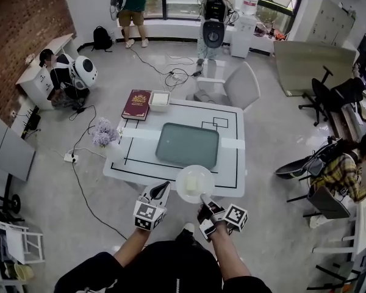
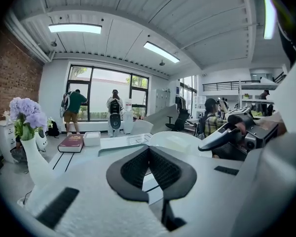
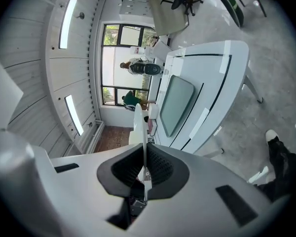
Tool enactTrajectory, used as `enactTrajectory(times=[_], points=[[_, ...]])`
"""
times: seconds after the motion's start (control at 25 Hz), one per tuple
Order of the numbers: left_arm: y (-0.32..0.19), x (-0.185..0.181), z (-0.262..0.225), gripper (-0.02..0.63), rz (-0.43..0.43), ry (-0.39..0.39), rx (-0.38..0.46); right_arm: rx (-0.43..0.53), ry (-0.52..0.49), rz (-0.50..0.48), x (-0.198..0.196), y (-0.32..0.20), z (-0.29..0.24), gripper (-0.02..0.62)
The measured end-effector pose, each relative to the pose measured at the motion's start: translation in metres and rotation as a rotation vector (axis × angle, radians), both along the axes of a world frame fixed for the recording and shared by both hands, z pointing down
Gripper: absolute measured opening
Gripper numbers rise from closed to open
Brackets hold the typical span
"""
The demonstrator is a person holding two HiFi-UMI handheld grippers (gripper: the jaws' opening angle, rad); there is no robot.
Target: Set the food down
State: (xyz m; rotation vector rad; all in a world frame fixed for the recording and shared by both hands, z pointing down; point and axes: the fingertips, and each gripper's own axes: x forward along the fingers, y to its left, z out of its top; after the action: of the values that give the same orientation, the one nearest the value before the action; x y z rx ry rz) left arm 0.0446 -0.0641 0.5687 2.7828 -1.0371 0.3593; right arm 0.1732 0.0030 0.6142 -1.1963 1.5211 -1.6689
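Note:
A white plate (image 1: 195,184) carrying a pale piece of food (image 1: 194,180) hovers over the front edge of the white table (image 1: 229,182). My right gripper (image 1: 205,198) is shut on the plate's near rim. In the right gripper view the plate (image 3: 139,125) shows edge-on between the pads. My left gripper (image 1: 165,188) is just left of the plate, shut and empty. From the left gripper view the plate (image 2: 175,141) lies ahead to the right. A grey-green tray (image 1: 187,145) sits mid-table, just beyond the plate.
A vase of lilac flowers (image 1: 105,133) stands at the table's left edge. A dark red book (image 1: 136,104) and a white box (image 1: 160,101) lie at the far left corner. A grey chair (image 1: 238,87) stands behind the table. People stand and sit around the room.

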Motion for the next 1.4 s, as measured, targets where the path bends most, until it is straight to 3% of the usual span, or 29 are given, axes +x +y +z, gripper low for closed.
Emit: enactTrajectory(times=[0.28,0.64,1.04,1.4], points=[[-0.031,0.019,0.001,0.006,-0.019,-0.020,-0.006,0.010,-0.013,-0.040,0.015,-0.037,0.002,0.017],[-0.091,0.016,0.008,0.006,-0.040,-0.020,-0.014,-0.016,0.001,-0.072,0.012,-0.095,0.014,0.017],[-0.191,0.003,0.010,0.006,-0.010,-0.007,-0.029,0.000,0.003,-0.037,-0.004,-0.194,0.008,0.017],[-0.237,-0.008,0.022,0.006,0.041,0.006,-0.064,-0.040,0.042,0.004,-0.016,-0.234,0.012,0.017]])
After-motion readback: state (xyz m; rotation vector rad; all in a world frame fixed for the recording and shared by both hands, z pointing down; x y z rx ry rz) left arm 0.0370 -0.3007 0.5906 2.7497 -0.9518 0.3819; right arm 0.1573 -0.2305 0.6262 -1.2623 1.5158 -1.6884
